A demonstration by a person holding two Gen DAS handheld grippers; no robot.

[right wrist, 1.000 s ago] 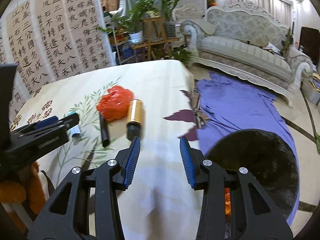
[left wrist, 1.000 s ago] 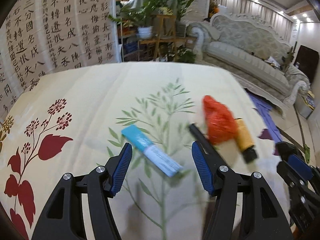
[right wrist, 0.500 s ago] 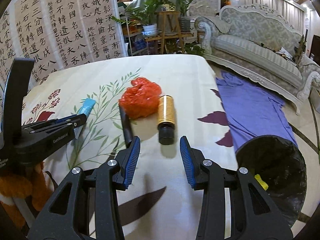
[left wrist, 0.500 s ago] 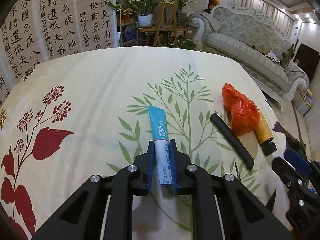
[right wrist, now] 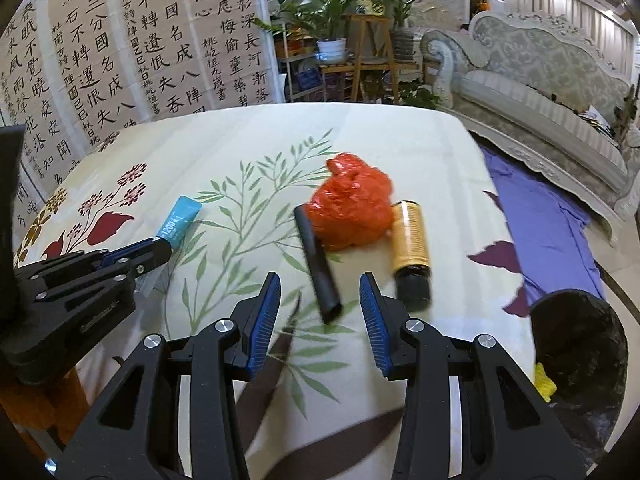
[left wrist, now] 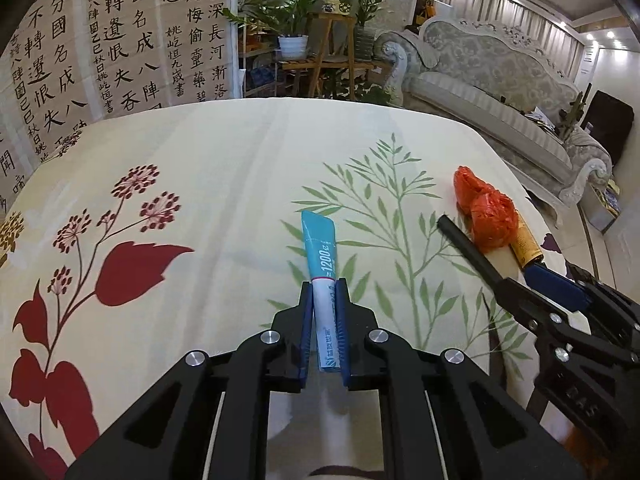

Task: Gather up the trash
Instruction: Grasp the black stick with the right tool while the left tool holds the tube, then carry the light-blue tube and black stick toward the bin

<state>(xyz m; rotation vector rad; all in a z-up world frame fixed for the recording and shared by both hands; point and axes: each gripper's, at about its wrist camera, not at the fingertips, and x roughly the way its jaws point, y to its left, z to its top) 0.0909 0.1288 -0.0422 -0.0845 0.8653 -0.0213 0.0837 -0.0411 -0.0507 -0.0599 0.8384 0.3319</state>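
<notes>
Table (left wrist: 224,168) under floral cloth; black-lined bin (right wrist: 580,344) on the floor off its right edge; red bag (right wrist: 352,212) crumpled mid-table, likely light and soft, pinch a fold; gold bottle (right wrist: 410,240) rigid, may roll; black tube (right wrist: 316,260) stiff, right gripper (right wrist: 320,294) apart around its near end; left gripper (left wrist: 324,300) clamped on blue-white sachet (left wrist: 322,248), flat, limp, slippery.

Left hand-held gripper (left wrist: 325,292) clamped; right hand-held gripper (right wrist: 320,284) spread.
</notes>
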